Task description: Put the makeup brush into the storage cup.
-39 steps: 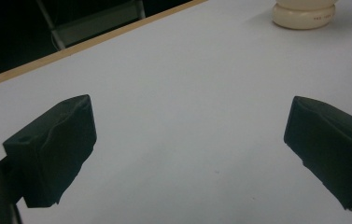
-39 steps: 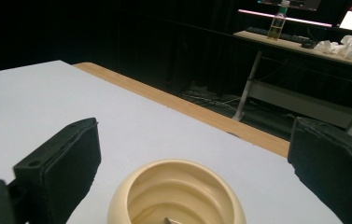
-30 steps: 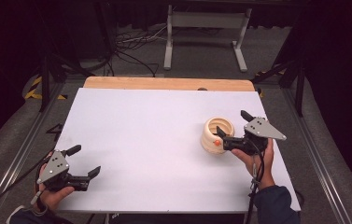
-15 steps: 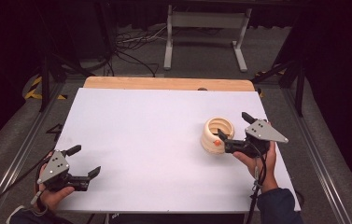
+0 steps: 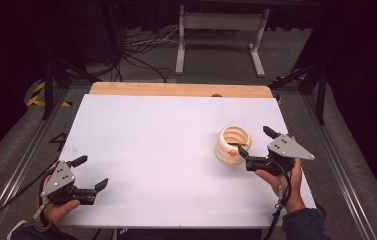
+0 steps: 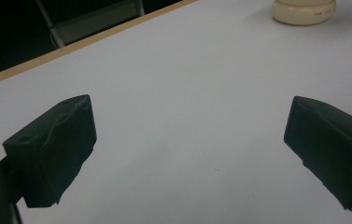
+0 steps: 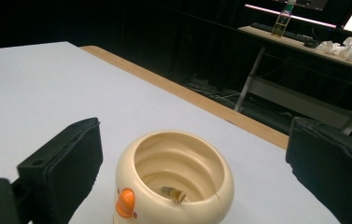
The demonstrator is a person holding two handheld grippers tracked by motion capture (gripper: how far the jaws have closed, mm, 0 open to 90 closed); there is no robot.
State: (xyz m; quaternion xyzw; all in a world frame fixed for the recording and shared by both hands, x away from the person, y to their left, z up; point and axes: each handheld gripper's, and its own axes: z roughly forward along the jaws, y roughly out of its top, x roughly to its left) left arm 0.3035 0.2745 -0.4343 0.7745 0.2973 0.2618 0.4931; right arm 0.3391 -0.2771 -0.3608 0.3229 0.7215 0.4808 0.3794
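I hold one gripper in each hand, two in all. My left gripper [image 5: 90,172] sits at the near left corner of the table [image 5: 166,130], jaws spread wide with nothing between them; in the left gripper view I see bare white tabletop between the two black jaws, and the pot [image 6: 304,10] well apart at the far edge of that view. My right gripper [image 5: 256,142] is at the right side of the table, jaws also spread and holding nothing. Its nearer jaw tip is just beside the pot's [image 5: 234,145] wall by the orange button [image 5: 232,153]; I cannot tell if it touches. The other jaw stands off to the pot's far right.

There is one pot, cream, ribbed inside, upright on the white sheet, right of the middle. In the right gripper view it sits between my jaws, low in the frame, with one small brown scrap [image 7: 173,193] lying in its bottom and one orange button [image 7: 126,201] on the side facing me.

Nothing else lies on the white sheet. A wooden strip [image 5: 181,90] shows along the table's far edge. Beyond it on the floor are a grey metal stand [image 5: 220,30] and loose cables [image 5: 141,47]. In the right gripper view, a second table [image 7: 304,44] stands far off with a bottle [image 7: 283,21] and crumpled white stuff [image 7: 344,49] on it.
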